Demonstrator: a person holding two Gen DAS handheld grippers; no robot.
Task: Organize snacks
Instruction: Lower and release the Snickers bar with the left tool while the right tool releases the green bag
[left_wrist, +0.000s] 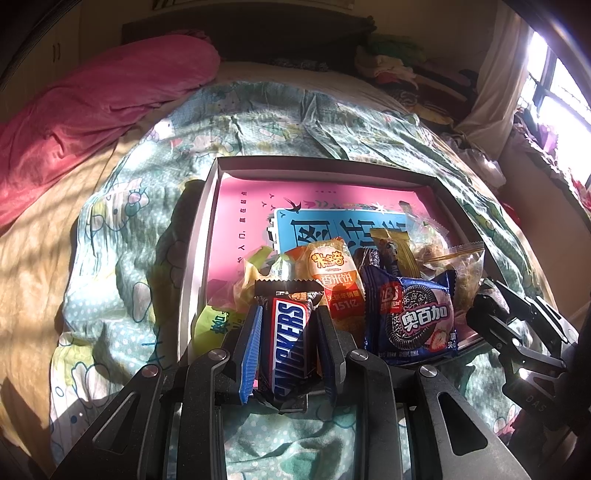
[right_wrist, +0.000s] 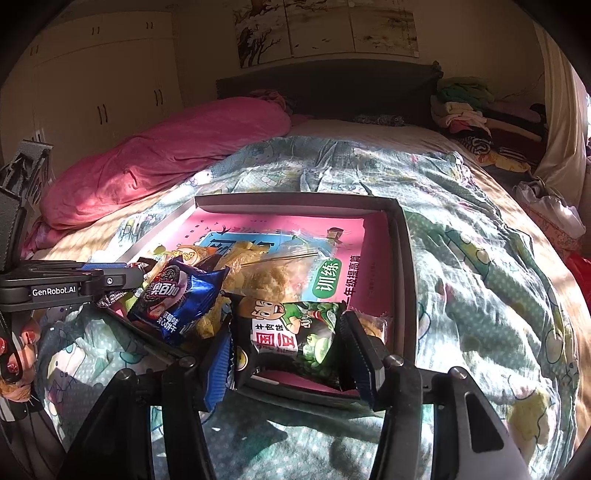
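the left gripper (left_wrist: 286, 332) has its fingers closed narrowly on a snickers bar (left_wrist: 290, 345), held at 6 o'clock over the near-left edge of the grey tray (left_wrist: 207, 236). at 3 o'clock from it lies the blue cookie pack (left_wrist: 413, 317). the right gripper (right_wrist: 286, 347) is pinched, wider apart, on a green bean packet (right_wrist: 295, 336) at the tray's near rim. judging by this, both snacks are mid-placement; next calls for lowering and releasing inside.

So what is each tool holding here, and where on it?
Left tool grips a Snickers bar across its long sides. Right tool grips a green pea packet by its side edges.
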